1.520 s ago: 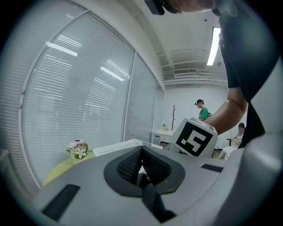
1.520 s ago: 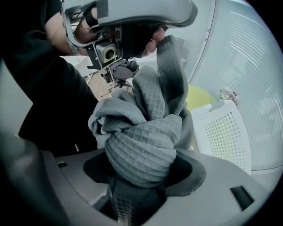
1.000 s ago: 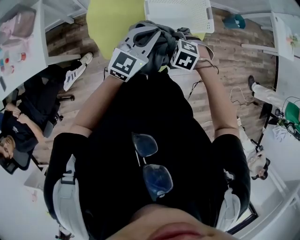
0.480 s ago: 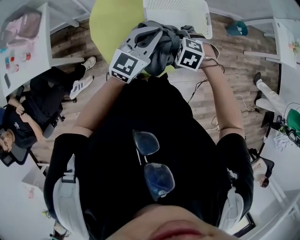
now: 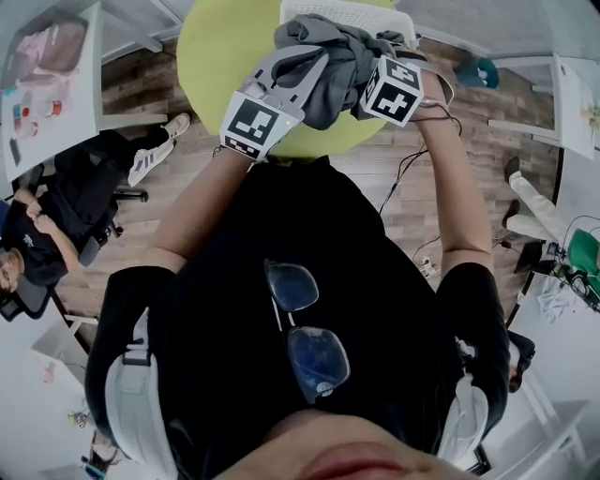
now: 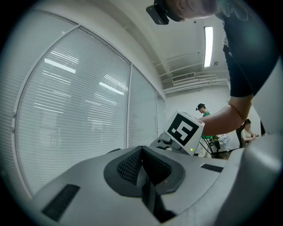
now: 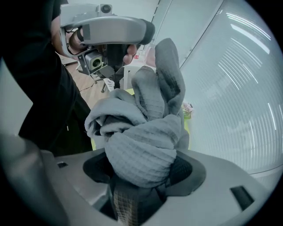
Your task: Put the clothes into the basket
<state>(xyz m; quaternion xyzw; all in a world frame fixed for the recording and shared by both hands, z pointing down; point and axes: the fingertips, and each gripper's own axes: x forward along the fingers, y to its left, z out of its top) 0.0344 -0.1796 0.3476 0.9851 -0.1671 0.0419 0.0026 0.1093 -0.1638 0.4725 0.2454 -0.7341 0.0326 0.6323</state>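
while the right gripper (image 7: 139, 187) is clamping its jaws wide around a bunch of the soft grey waffle-knit garment (image 7: 141, 150), the left gripper (image 6: 143, 170) is holding its jaws together, empty. likely light and limp, the cloth is hanging above the round yellow-green counter (image 5: 220, 56); beyond, the white perforated plastic basket (image 5: 398, 21) is showing only its rim, contents hidden.

No legible text, number or brand. Only black-and-white square patterns on the left marker cube (image 5: 253, 125) and right marker cube (image 5: 396, 92), upper centre.
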